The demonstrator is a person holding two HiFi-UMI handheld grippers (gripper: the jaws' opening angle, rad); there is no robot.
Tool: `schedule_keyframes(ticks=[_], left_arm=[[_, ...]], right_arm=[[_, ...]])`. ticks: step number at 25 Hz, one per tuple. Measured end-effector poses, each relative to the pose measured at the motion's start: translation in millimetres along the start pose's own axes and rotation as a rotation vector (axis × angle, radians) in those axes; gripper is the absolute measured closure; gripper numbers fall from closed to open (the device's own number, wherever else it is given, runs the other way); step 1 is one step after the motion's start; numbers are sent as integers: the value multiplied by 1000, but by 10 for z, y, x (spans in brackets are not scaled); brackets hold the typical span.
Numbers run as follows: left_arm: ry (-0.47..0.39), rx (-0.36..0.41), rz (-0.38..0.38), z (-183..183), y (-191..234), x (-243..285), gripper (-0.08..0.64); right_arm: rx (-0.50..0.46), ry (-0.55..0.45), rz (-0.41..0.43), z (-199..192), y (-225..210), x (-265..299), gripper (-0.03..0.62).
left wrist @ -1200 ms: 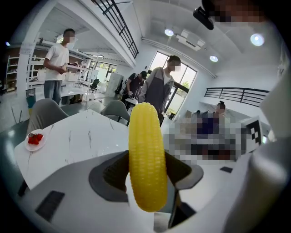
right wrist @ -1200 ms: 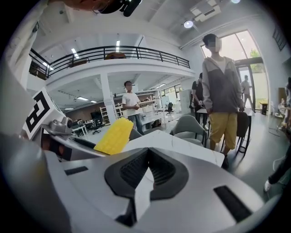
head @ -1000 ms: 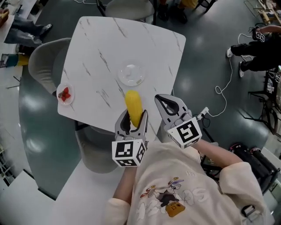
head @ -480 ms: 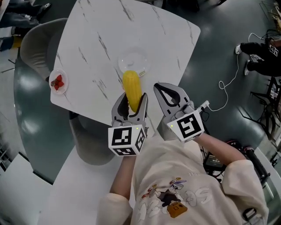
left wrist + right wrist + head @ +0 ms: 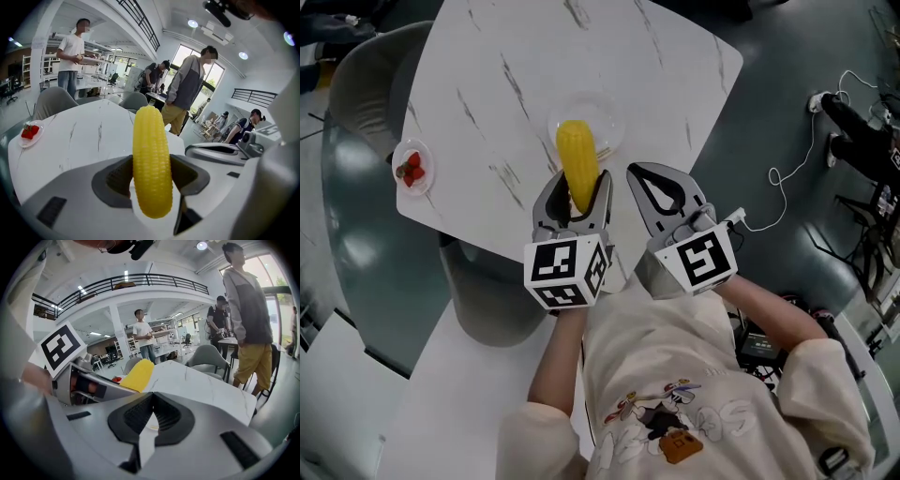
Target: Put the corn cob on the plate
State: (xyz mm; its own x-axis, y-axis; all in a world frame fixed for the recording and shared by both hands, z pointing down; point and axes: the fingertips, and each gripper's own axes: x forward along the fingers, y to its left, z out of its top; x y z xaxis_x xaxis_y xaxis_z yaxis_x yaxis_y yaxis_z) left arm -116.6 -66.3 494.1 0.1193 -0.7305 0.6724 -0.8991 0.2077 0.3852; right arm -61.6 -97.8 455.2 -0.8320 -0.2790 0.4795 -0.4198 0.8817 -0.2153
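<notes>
Left gripper: your left gripper (image 5: 577, 192) is clamped on the corn cob (image 5: 577, 161), with the jaws pressed against its lower half.
Right gripper: your right gripper (image 5: 639, 175) has its jaws pressed together with nothing between them, and it sits just beside the left one.
Corn cob: from the head view its far end overlaps the near rim of the clear plate (image 5: 614, 131). Its height above the plate cannot be told there.
Edges: both grippers sit over the near edge of the white marble table (image 5: 487, 75). The table's right corner lies beyond your right gripper, with floor past it.
Open room: there is bare tabletop left of the plate and beyond it. A small dish of red fruit (image 5: 412, 169) sits at the left edge, well apart from the plate.
Left gripper view only: the cob stands upright between the jaws, and people (image 5: 187, 89) stand beyond the table.
Right gripper view only: the cob's tip shows beside the left gripper's marker cube (image 5: 60, 348).
</notes>
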Motion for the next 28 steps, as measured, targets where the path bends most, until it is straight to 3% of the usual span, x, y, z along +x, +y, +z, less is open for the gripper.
schedule_keyframes(ticks=[28], left_arm=[[148,-65,76,-255,425,981,311]], right_arm=[[-11,53,19,-397,-419,717,600]])
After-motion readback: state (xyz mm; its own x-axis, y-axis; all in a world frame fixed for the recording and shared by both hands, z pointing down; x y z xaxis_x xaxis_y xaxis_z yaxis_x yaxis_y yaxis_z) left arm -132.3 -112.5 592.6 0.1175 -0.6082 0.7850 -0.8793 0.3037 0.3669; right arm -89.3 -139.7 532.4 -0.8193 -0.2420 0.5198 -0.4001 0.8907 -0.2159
